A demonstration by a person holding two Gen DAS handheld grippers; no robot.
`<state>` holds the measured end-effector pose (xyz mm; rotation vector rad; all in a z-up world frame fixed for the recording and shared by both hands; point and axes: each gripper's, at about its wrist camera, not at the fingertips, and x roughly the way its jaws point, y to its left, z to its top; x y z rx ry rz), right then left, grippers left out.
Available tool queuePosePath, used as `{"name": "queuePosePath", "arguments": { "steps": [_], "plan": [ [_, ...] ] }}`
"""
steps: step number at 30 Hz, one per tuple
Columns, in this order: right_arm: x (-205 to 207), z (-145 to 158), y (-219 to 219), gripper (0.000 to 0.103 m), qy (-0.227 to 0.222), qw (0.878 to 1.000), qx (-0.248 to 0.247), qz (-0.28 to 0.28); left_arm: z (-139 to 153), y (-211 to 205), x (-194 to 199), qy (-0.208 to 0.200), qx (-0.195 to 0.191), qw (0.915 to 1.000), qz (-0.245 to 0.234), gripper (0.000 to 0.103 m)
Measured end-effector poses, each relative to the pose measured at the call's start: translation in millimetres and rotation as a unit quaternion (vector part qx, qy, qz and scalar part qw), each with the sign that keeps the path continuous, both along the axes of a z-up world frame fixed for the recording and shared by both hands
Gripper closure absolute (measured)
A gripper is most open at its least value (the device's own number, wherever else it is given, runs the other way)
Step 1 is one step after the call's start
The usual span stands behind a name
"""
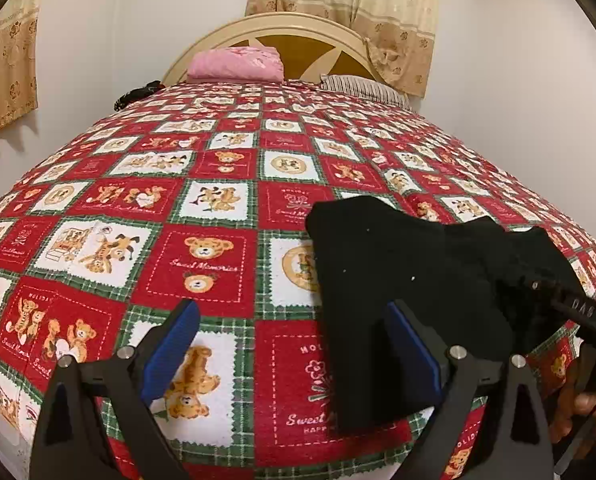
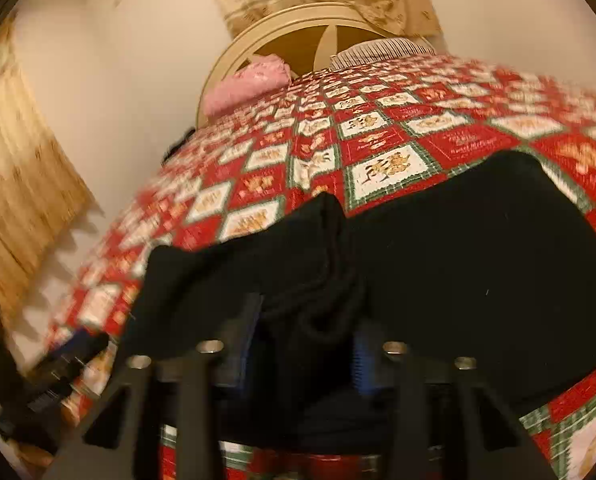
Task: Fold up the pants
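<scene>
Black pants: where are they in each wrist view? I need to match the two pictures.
Left wrist view: the black pants lie right of centre on the bedspread, partly behind the right finger of the open left gripper.
Right wrist view: they fill the lower middle and right, bunched between the fingers of the right gripper.
Shared landmark: the pink pillow at the headboard.

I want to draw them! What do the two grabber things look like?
The left gripper has black angular arms, shiny silver bolts and ribbed blue pads. The right gripper looks the same: black arms, silver bolts, blue pads. White letters mark its black body in the left view.
</scene>
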<state>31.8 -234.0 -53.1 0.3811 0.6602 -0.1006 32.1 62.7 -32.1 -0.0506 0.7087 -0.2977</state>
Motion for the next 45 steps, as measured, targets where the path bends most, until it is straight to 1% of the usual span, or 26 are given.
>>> {"name": "queuePosePath", "arguments": {
  "steps": [2, 6, 8, 12, 15, 16, 18, 19, 22, 24, 26, 30, 32, 35, 37, 38, 40, 41, 43, 45],
  "plan": [
    [-4, 0, 0, 0.067, -0.004, 1.0, -0.014, 0.005, -1, 3, 3, 0.003, 0.0, 1.0, 0.007, 0.007],
    [-12, 7, 11, 0.074, -0.011, 0.998, -0.062, 0.019, -3, 10, 8, 0.02, -0.019, 0.9995, 0.016, 0.007],
    [-18, 18, 18, 0.078, -0.029, 0.996, -0.078, 0.033, -4, 11, 8, 0.022, -0.022, 0.9994, 0.018, 0.007],
    [-28, 37, 29, 0.08, -0.059, 0.988, -0.13, 0.053, -3, 8, 8, 0.02, -0.02, 0.9995, 0.013, 0.007],
    [-36, 55, 18, 0.081, -0.08, 0.983, -0.16, 0.044, 1, 5, 8, 0.014, -0.023, 0.9996, 0.005, 0.007],
    [-40, 61, 8, 0.081, -0.086, 0.982, -0.166, 0.034, 3, 3, 8, 0.011, -0.023, 0.9997, 0.003, 0.007],
    [-46, 68, -13, 0.081, -0.083, 0.981, -0.177, 0.005, 6, 0, 9, 0.007, -0.025, 0.9997, -0.001, 0.007],
    [-48, 67, -25, 0.081, -0.076, 0.982, -0.175, -0.009, 6, -3, 10, 0.007, -0.027, 0.9996, -0.006, 0.007],
    [-55, 56, -54, 0.081, -0.047, 0.987, -0.147, -0.034, 5, -12, 11, 0.009, -0.024, 0.9995, -0.016, 0.007],
    [-57, 39, -68, 0.081, -0.022, 0.989, -0.137, -0.05, 3, -18, 11, 0.012, -0.022, 0.9994, -0.023, 0.007],
    [-56, 26, -74, 0.081, -0.012, 0.989, -0.137, -0.06, 1, -25, 10, 0.017, -0.023, 0.9991, -0.033, 0.007],
    [-54, 24, -80, 0.08, -0.02, 0.99, -0.126, -0.063, 3, -36, 7, 0.009, -0.01, 0.9988, -0.047, 0.007],
    [-58, 24, -83, 0.071, -0.023, 0.99, -0.121, -0.063, 4, -39, 6, 0.005, -0.002, 0.9988, -0.049, 0.007],
    [-67, 29, -92, 0.068, -0.032, 0.993, -0.092, -0.07, 2, -38, 7, 0.007, 0.005, 0.9989, -0.046, 0.007],
    [-77, 36, -100, 0.068, -0.048, 0.991, -0.075, -0.097, 0, -34, 8, 0.01, 0.004, 0.9991, -0.042, 0.007],
    [-86, 42, -105, 0.068, -0.062, 0.988, -0.07, -0.121, 0, -32, 8, 0.011, 0.002, 0.9992, -0.039, 0.007],
    [-96, 52, -110, 0.068, -0.079, 0.983, -0.068, -0.15, -1, -28, 10, 0.015, -0.005, 0.9993, -0.033, 0.007],
    [-99, 57, -109, 0.068, -0.088, 0.981, -0.07, -0.156, -1, -27, 10, 0.017, -0.007, 0.9994, -0.031, 0.007],
    [-97, 64, -102, 0.068, -0.099, 0.982, -0.071, -0.141, 0, -29, 11, 0.018, -0.009, 0.9993, -0.032, 0.007],
    [-86, 66, -86, 0.068, -0.097, 0.987, -0.076, -0.099, 2, -32, 10, 0.015, -0.008, 0.9992, -0.036, 0.007]
  ]
}}
